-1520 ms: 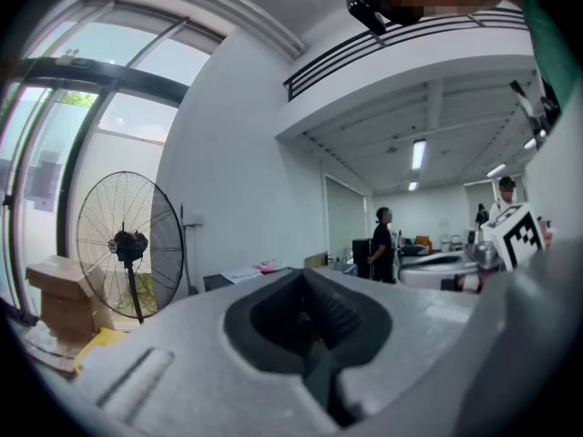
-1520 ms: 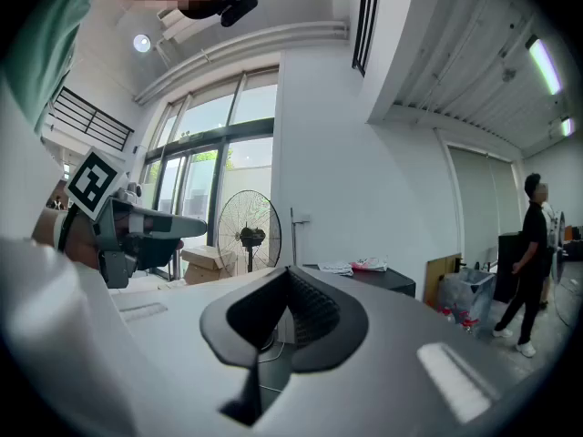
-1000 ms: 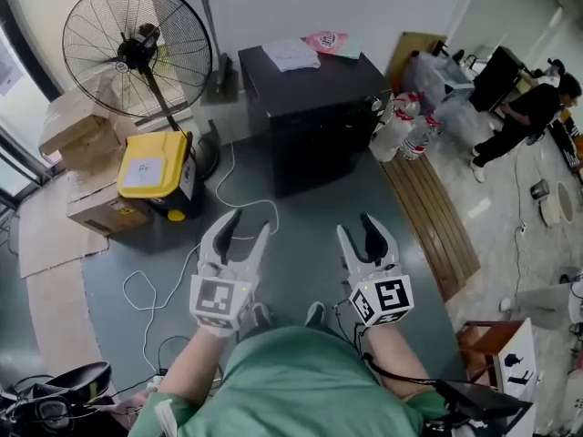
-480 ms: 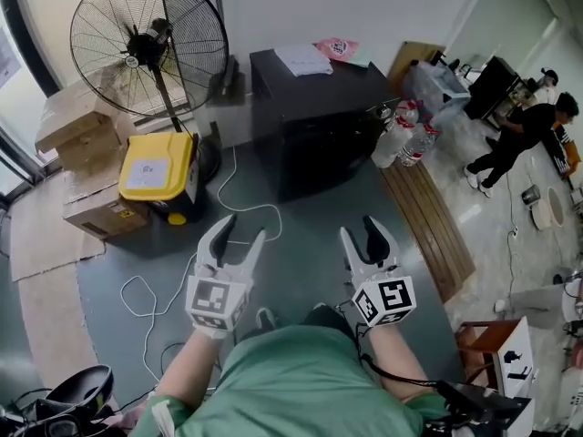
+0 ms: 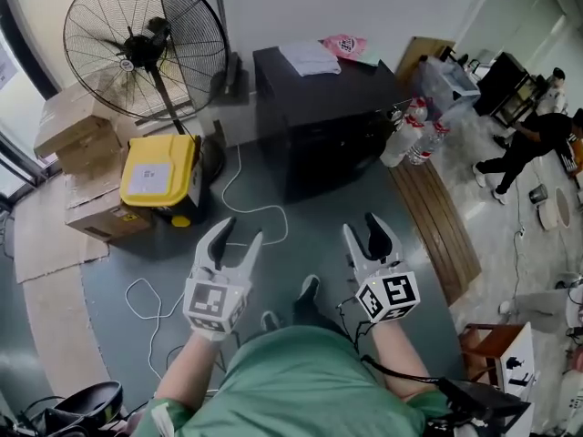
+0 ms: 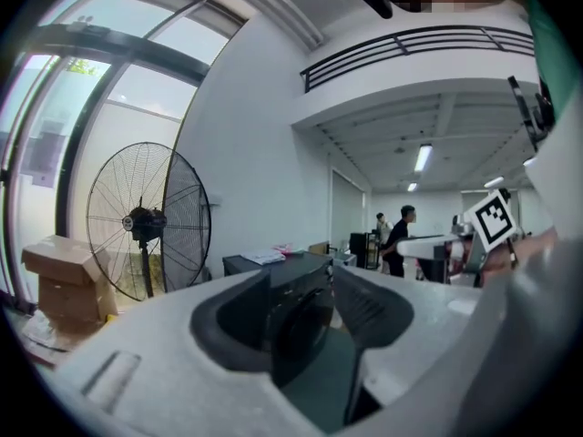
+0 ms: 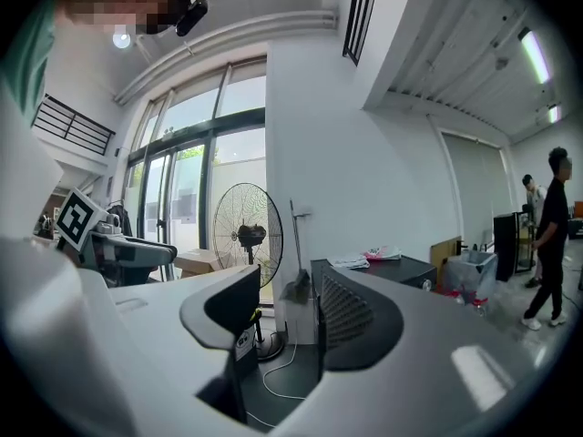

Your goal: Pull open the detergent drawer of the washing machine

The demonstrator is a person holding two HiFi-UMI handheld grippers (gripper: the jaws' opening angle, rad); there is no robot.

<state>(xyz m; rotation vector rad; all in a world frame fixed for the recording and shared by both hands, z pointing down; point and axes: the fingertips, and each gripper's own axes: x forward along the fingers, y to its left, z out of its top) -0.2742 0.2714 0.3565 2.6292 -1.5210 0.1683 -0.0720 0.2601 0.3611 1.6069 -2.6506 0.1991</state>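
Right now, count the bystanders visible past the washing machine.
2. The bystander in black stands at the room's far right; the second bystander is just beyond, farther back. More may be hidden off frame.

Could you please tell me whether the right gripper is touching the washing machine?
No, in the head view the right gripper hangs over the grey floor, clearly apart from the black washing machine.

Three views toward the washing machine [image 5: 323,121]

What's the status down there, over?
Left gripper empty, jaws closing; right gripper open, empty. Washing machine ahead, untouched. White cable on floor between.
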